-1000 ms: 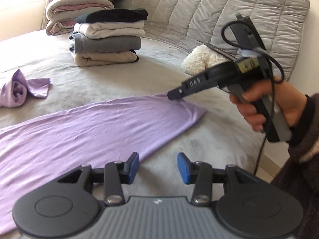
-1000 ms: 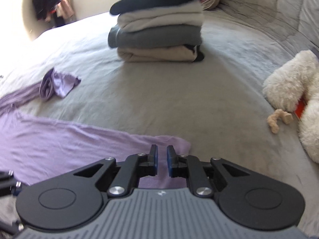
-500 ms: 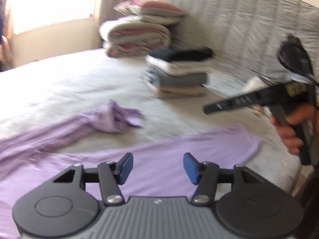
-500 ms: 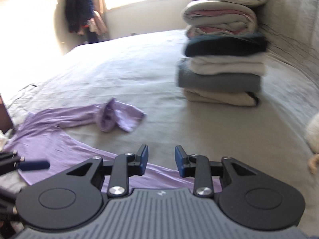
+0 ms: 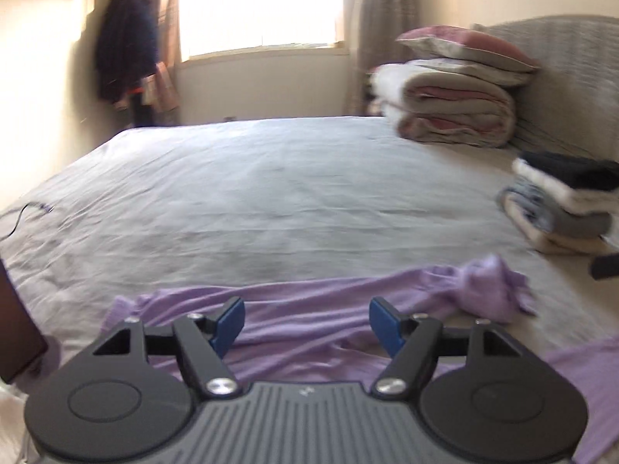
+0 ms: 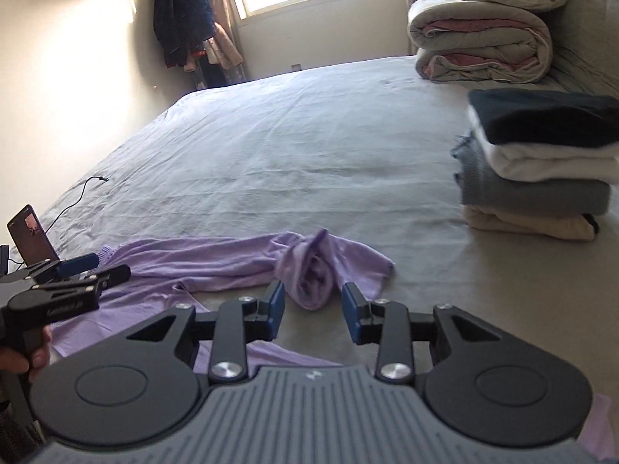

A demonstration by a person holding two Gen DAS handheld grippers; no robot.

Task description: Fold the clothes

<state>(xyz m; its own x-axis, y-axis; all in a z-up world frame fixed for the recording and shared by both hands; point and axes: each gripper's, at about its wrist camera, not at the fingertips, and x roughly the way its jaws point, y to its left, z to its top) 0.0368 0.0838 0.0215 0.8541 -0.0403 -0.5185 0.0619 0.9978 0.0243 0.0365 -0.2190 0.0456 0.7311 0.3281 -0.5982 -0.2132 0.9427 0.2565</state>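
Jaws of left gripper [image 5: 307,323] spread wide and opening, nothing between them. Jaws of right gripper [image 6: 313,311] partly spread, opening, also gripping nothing. Purple garment [image 6: 216,259] lies flat on the bed [image 6: 294,147], below both grippers; its bunched sleeve [image 6: 313,270] lies just beyond the right jaws. Folded stack [image 6: 537,162] sits right, well apart. Phone [image 6: 31,237] stands at the bed's left edge.

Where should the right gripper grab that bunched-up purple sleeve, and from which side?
Probably the sleeve's bunched end, from directly above: it stands proud of the bed just ahead of the right gripper, whose opening jaws hold nothing. The flat part beside it offers no ridge.
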